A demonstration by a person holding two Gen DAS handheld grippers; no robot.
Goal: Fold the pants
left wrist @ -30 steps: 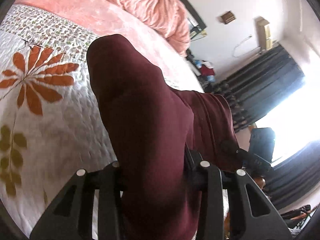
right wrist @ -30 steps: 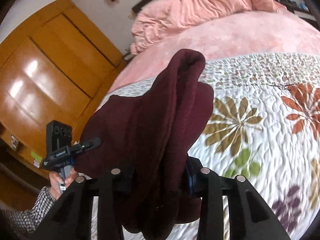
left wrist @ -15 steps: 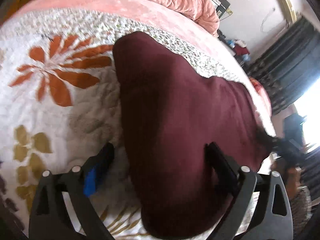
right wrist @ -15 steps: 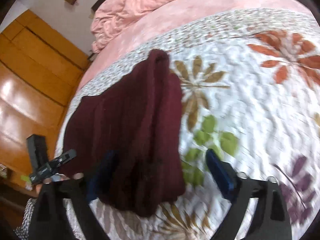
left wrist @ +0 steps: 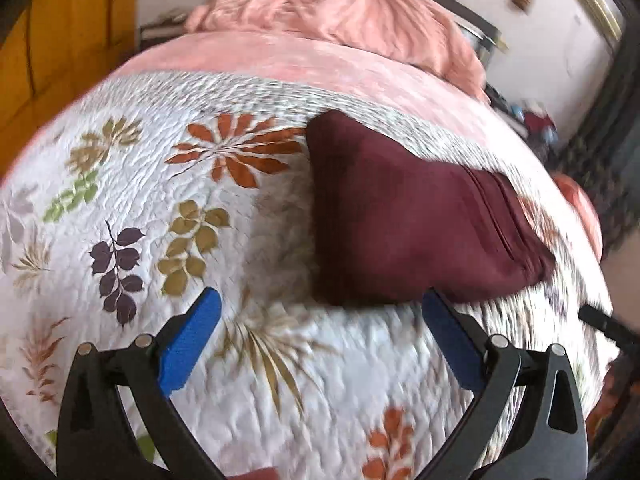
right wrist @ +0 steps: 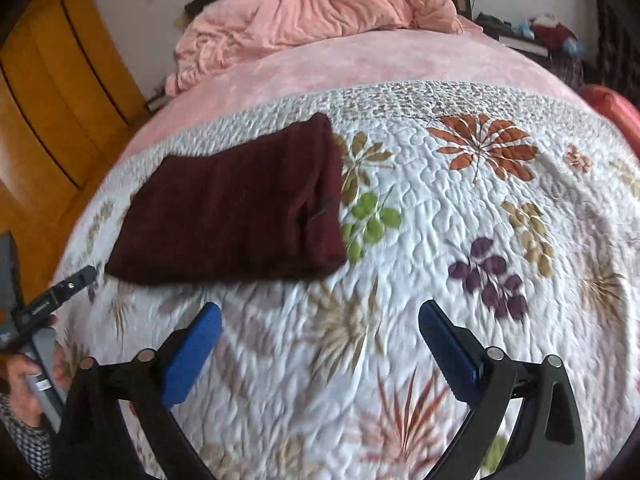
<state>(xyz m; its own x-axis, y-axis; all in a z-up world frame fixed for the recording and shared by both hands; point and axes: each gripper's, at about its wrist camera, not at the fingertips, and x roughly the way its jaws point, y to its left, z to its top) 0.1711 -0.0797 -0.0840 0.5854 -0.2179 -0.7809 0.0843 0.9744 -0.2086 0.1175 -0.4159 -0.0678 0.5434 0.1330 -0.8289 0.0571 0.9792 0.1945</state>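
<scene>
Right wrist view: folded pants (right wrist: 236,208) lie flat on the bed, both my grippers spread wide and holding nothing.

From the left: my left hand (right wrist: 24,380) at the quilt's (right wrist: 420,240) edge, then the maroon pants, soft and roughly rectangular, beyond my right gripper (right wrist: 320,336). Bare stitched floral quilt stretches right. In the left wrist view, my left gripper (left wrist: 320,320) sits just short of the pants' near edge; a rumpled pink blanket (left wrist: 340,12) is heaped behind.

Two wrist views angled down, seemingly near, sharing quilt (left wrist: 280,360) and pants (right wrist: 240,208)
</scene>
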